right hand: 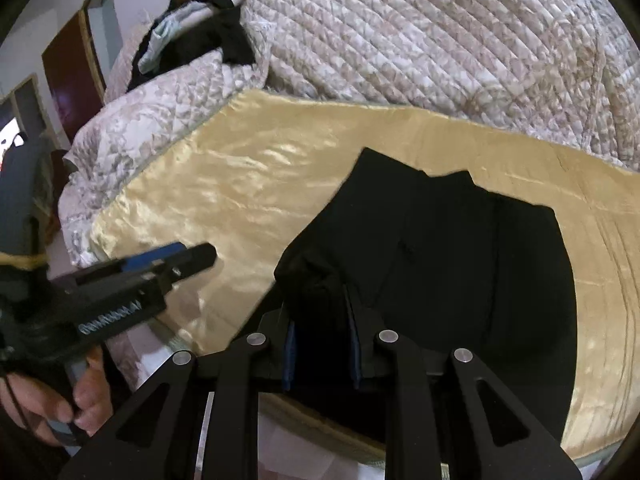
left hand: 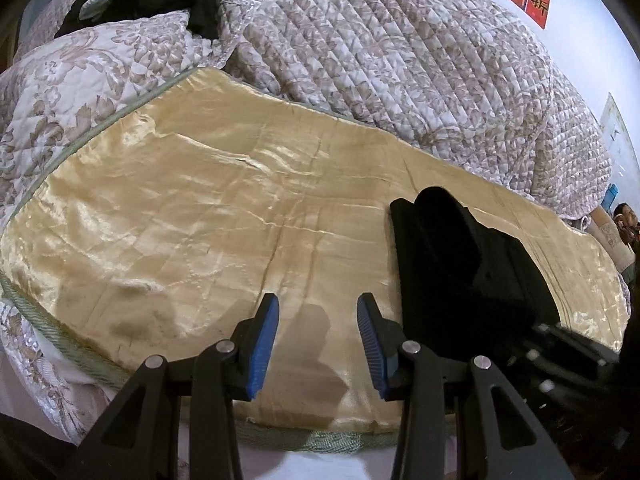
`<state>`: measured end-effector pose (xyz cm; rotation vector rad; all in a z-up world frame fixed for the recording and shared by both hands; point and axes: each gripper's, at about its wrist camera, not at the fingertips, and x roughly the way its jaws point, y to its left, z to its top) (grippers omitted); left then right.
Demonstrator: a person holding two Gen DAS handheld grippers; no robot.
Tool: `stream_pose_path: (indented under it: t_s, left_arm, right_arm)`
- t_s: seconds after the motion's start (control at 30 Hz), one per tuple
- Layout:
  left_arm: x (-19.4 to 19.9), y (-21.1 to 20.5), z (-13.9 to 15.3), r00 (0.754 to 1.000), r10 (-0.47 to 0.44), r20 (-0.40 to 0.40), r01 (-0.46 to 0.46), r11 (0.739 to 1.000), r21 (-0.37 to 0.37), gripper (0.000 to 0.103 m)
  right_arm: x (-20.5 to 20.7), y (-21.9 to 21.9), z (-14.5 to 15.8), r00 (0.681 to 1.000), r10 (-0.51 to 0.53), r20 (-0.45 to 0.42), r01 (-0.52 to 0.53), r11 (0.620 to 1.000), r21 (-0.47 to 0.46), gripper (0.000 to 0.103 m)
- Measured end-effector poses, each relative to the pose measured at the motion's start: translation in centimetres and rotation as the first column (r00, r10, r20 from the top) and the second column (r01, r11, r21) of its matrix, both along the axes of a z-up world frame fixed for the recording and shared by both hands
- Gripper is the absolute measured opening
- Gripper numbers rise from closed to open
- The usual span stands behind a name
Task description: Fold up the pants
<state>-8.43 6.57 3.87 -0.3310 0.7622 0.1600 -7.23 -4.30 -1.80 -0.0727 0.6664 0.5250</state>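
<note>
Black pants point(right hand: 440, 248) lie folded into a compact bundle on a shiny gold satin sheet point(right hand: 248, 192). My right gripper point(right hand: 322, 316) is shut on a bunched near corner of the pants, the black cloth pinched between its blue pads. In the left wrist view the same pants point(left hand: 460, 264) lie to the right of my left gripper point(left hand: 318, 320). That gripper hovers over bare gold sheet point(left hand: 200, 220), open, with nothing between its blue pads point(left hand: 266, 344). The left gripper also shows in the right wrist view point(right hand: 176, 260), held by a hand point(right hand: 86, 400) at the left.
A quilted floral bedspread point(left hand: 400, 60) is heaped behind the sheet, with a quilted pillow point(left hand: 80, 88) at the left. Dark clothes point(left hand: 160, 4) lie piled at the far left back. The sheet's green corded edge point(left hand: 312, 438) runs along the near side. A door point(right hand: 76, 76) stands at the far left.
</note>
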Motion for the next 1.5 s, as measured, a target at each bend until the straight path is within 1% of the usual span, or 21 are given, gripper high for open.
stream_pose_path:
  t_s: [0.1,0.13,0.2,0.23,0.27,0.4,0.5,0.53,0.6,0.63,0.67,0.7,0.77,0.83,0.93,1.0,1.1,1.2,1.3,1.37,1.5]
  left_arm:
    - [0.1,0.0,-0.1,1.0,-0.006,0.0,0.006,1.0,0.003,0.043]
    - [0.1,-0.1,-0.1,1.0,-0.009,-0.001,0.009,1.0,0.004,0.043]
    - [0.2,-0.1,-0.2,1.0,-0.011,-0.005,0.011,1.0,0.005,0.043]
    - [0.2,-0.1,-0.2,1.0,-0.013,-0.005,0.013,1.0,0.004,0.043]
    - [0.2,-0.1,-0.2,1.0,-0.014,-0.004,0.014,1.0,0.005,0.043]
    - [0.3,-0.3,-0.2,1.0,-0.018,-0.002,0.018,1.0,0.003,0.043]
    - [0.4,-0.9,0.0,0.999,-0.035,0.003,0.035,0.999,0.007,0.043]
    - [0.4,-1.2,0.0,0.999,-0.043,0.005,0.043,0.999,0.007,0.043]
    - [0.6,-1.7,0.4,0.998,-0.063,0.011,0.063,0.998,0.003,0.043]
    - [0.7,-2.0,0.6,0.997,-0.071,0.014,0.071,0.997,0.003,0.043]
    - [0.8,-2.3,0.9,0.997,-0.079,0.019,0.079,0.997,0.007,0.043]
    - [0.9,-2.4,1.2,0.996,-0.083,0.025,0.082,0.997,0.011,0.043]
    - [1.4,-2.8,2.0,0.995,-0.094,0.034,0.093,0.996,0.009,0.043]
    - [2.1,-3.3,2.7,0.992,-0.118,0.041,0.118,0.993,-0.004,0.043]
    - [3.7,-4.8,4.2,0.985,-0.163,0.054,0.163,0.987,0.011,0.043]
    - [5.2,-6.4,5.2,0.975,-0.209,0.077,0.207,0.978,0.026,0.043]
    - [8.0,-8.8,5.8,0.957,-0.276,0.089,0.272,0.96,0.063,0.043]
    - [10.9,-10.2,4.3,0.946,-0.323,0.039,0.32,0.945,0.064,0.043]
    - [12.4,-10.1,1.1,0.951,-0.304,-0.057,0.307,0.949,0.065,0.043]
    - [12.0,-9.6,0.0,0.959,-0.281,-0.041,0.283,0.955,0.086,0.046]
    - [11.2,-9.0,-0.2,0.96,-0.278,-0.016,0.279,0.959,0.055,0.048]
  right_arm:
    - [0.4,0.2,-1.3,0.999,0.031,-0.028,-0.031,0.999,-0.022,0.024]
    - [0.1,0.2,-1.4,0.999,0.039,-0.005,-0.039,0.999,-0.021,0.026]
    - [-0.4,0.3,-1.4,0.998,0.068,0.003,-0.068,0.998,-0.012,0.038]
    - [-0.5,0.3,-1.3,0.996,0.087,-0.003,-0.087,0.996,0.004,0.048]
    - [-0.8,0.2,-1.1,0.993,0.114,-0.011,-0.114,0.993,0.027,0.053]
    - [-2.2,-1.1,0.2,0.985,0.172,0.007,-0.172,0.977,0.128,0.053]
    - [-3.0,-3.4,0.6,0.993,0.107,0.047,-0.114,0.975,0.189,0.053]
    - [-2.9,-4.0,0.3,0.996,0.074,0.043,-0.081,0.978,0.192,0.053]
    - [-1.7,-5.2,-1.1,1.0,-0.002,-0.022,0.005,0.986,0.165,0.042]
    - [-1.2,-5.3,-2.0,0.998,-0.008,-0.065,0.018,0.989,0.145,0.034]
    - [-1.0,-5.3,-2.7,0.995,0.011,-0.099,0.003,0.99,0.141,0.034]
    - [-1.3,-5.3,-2.6,0.995,0.033,-0.09,-0.019,0.988,0.152,0.034]
    - [-1.2,-5.3,-1.9,0.989,0.09,-0.12,-0.069,0.983,0.17,0.034]
    - [-0.7,-6.1,-1.1,0.986,0.104,-0.132,-0.077,0.978,0.193,0.034]
    - [0.9,-9.3,0.9,0.995,0.018,-0.096,0.001,0.979,0.202,0.034]
    - [2.5,-11.1,1.8,0.995,-0.056,-0.086,0.07,0.982,0.176,0.034]
    - [4.9,-12.6,2.5,0.991,-0.107,-0.077,0.117,0.983,0.14,0.034]
    - [7.1,-12.7,2.5,0.99,-0.119,-0.074,0.127,0.986,0.105,0.034]
    - [9.0,-12.0,1.8,0.989,-0.114,-0.09,0.121,0.99,0.071,0.031]
    - [10.0,-11.6,1.0,0.989,-0.108,-0.102,0.113,0.993,0.037,0.031]
    - [11.7,-12.2,-0.2,0.982,-0.154,-0.108,0.157,0.987,0.024,0.024]
